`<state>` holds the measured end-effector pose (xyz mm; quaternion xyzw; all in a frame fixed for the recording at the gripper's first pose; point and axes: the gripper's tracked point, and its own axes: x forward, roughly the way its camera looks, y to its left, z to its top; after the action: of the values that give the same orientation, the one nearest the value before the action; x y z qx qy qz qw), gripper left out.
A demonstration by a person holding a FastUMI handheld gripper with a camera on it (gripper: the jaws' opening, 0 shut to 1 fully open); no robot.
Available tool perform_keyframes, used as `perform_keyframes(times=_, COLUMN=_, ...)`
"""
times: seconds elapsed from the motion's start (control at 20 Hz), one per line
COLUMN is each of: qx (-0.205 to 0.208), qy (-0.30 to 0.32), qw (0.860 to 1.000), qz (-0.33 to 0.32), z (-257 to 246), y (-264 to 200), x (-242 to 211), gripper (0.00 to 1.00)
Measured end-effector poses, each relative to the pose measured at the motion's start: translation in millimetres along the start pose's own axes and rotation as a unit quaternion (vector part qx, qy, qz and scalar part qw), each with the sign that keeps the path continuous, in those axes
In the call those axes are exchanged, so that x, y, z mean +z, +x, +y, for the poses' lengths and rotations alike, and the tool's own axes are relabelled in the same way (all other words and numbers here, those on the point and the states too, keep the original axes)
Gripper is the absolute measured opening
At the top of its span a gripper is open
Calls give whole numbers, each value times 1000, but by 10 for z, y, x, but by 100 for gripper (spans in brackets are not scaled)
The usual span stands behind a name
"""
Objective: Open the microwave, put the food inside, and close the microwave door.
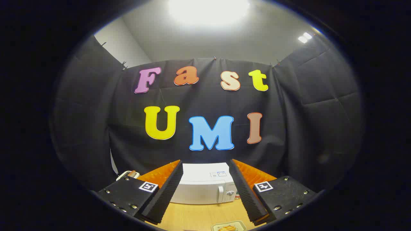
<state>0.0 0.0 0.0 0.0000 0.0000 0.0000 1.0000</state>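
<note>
The tongs (205,205) stood wide apart with nothing between their ribbed, foam-like pads (163,195), each arm carrying a small square printed marker. Beyond them, framed in the gap, sat the microwave (200,186): a smooth boxy shell with rounded corners, its door shut, an upright handle (220,193) and a round knob (230,193) on its right side, and a small sticker on its flat top. It rested on a pale wood-grain desk (196,216). Just ahead of the right finger lay a shallow rectangular tray (228,226) holding the food (227,228), glossy and golden, cut off so that its shape was hard to make out. A small object (128,175), half hidden behind the left finger, could not be identified. Creased cloth hung behind everything.
</note>
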Motion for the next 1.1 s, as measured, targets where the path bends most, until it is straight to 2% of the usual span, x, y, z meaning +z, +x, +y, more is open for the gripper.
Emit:
perform_keyframes(times=0.8, qx=-22, qy=-13, qw=1000, qz=0, z=-121, y=75, x=-217, gripper=94)
perform_keyframes(times=1.0, qx=-13, qy=-9, qw=1000, qz=-6, z=-173, y=198, x=-418, gripper=94)
perform_keyframes(times=1.1, qx=5, qy=-9, qw=1000, qz=-7, z=-159, y=313, x=-589, gripper=94)
